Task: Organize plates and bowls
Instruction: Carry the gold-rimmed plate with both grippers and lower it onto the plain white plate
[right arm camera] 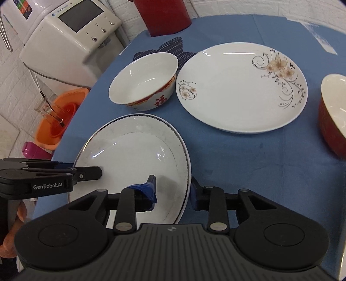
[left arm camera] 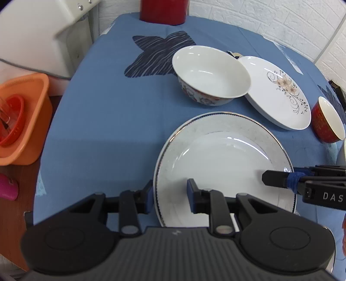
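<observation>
The left hand-held gripper [left arm camera: 169, 195] is spread, and its two fingers stand on either side of the rim of the grey-rimmed plate [left arm camera: 218, 164], one finger outside the rim and one over the plate; I cannot tell if they touch it. The right hand-held gripper [right arm camera: 173, 192] is also spread and straddles the opposite rim of the same plate [right arm camera: 132, 164] in the same way. In the left wrist view the right hand-held gripper comes in from 3 o'clock with its tip over the plate; in the right wrist view the left one comes in from 9 o'clock.

The grey-rimmed plate lies flat on the blue cloth of the tabletop [left arm camera: 103, 134], nearest to both cameras. From this plate, in the right wrist view, a white bowl [right arm camera: 143, 83] with red pattern stands at 12 o'clock, upright, apart from the plate. A flower plate [right arm camera: 240, 88] lies at 2 o'clock, just beside the white bowl. A red bowl [right arm camera: 333, 121] with cream inside stands at 3 o'clock, near the edge of the picture.

At the far end of the tabletop there is a red container [right arm camera: 164, 16]. Beyond the left edge of the tabletop there is an orange basin [left arm camera: 23, 116] and a white machine [right arm camera: 69, 41] with a screen.
</observation>
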